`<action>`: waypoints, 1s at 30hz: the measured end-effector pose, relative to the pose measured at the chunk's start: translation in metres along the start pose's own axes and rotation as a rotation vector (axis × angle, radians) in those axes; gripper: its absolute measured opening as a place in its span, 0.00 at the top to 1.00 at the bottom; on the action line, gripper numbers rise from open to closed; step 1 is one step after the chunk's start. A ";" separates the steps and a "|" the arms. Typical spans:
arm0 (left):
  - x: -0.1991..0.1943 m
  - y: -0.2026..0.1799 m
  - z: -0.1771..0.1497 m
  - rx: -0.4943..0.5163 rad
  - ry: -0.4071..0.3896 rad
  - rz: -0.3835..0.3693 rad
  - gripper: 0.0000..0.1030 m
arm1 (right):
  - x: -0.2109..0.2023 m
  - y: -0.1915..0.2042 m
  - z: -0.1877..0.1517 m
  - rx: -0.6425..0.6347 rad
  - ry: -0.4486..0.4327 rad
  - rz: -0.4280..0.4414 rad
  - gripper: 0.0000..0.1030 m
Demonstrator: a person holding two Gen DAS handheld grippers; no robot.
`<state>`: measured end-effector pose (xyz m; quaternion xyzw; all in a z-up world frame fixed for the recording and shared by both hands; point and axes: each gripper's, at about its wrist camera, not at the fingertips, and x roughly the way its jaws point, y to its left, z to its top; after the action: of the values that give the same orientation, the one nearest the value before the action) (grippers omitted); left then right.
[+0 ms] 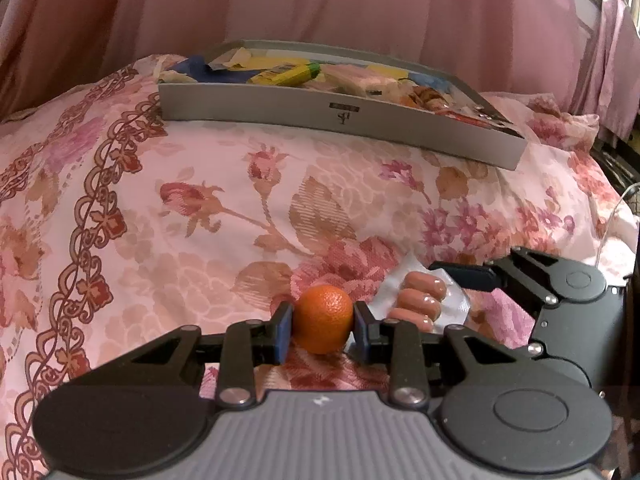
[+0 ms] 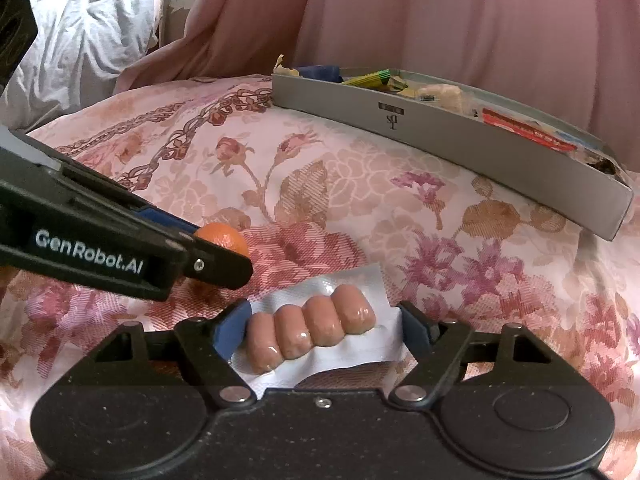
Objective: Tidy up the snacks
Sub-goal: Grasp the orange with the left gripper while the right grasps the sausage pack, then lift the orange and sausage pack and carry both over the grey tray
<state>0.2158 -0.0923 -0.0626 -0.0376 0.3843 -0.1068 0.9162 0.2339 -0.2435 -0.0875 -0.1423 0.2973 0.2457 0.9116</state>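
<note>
Orange fruit, a mandarin, sits clamped between the blue-padded fingers of the left gripper in the left wrist view, low over the floral bedspread; a grey tray of mixed snacks lies farther back on the bed. Right wrist view: the right gripper has its fingers closed on a sealed sausage pack, four sausages side by side, just right of the mandarin.

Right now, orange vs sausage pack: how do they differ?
The orange is one round, bare, matte fruit; the sausage pack is flat, holding four glossy links in a clear wrapper. The left gripper pinches the orange; the right gripper clamps the pack's edges. Both are gripped, outside the grey box.
</note>
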 end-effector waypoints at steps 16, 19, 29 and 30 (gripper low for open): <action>-0.009 0.006 -0.001 -0.036 -0.021 0.015 0.66 | -0.011 0.017 0.000 -0.072 -0.009 -0.016 0.27; -0.011 0.006 0.000 -0.038 -0.028 0.017 0.66 | -0.016 0.029 -0.001 -0.161 -0.040 -0.044 0.27; -0.016 0.010 0.012 -0.043 -0.076 0.032 0.66 | -0.026 0.038 0.002 -0.247 -0.125 -0.085 0.27; -0.017 0.010 0.016 -0.043 -0.083 0.037 0.66 | -0.028 0.039 0.004 -0.255 -0.141 -0.094 0.27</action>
<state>0.2172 -0.0790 -0.0416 -0.0545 0.3489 -0.0802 0.9322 0.1953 -0.2195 -0.0717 -0.2528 0.1920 0.2480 0.9153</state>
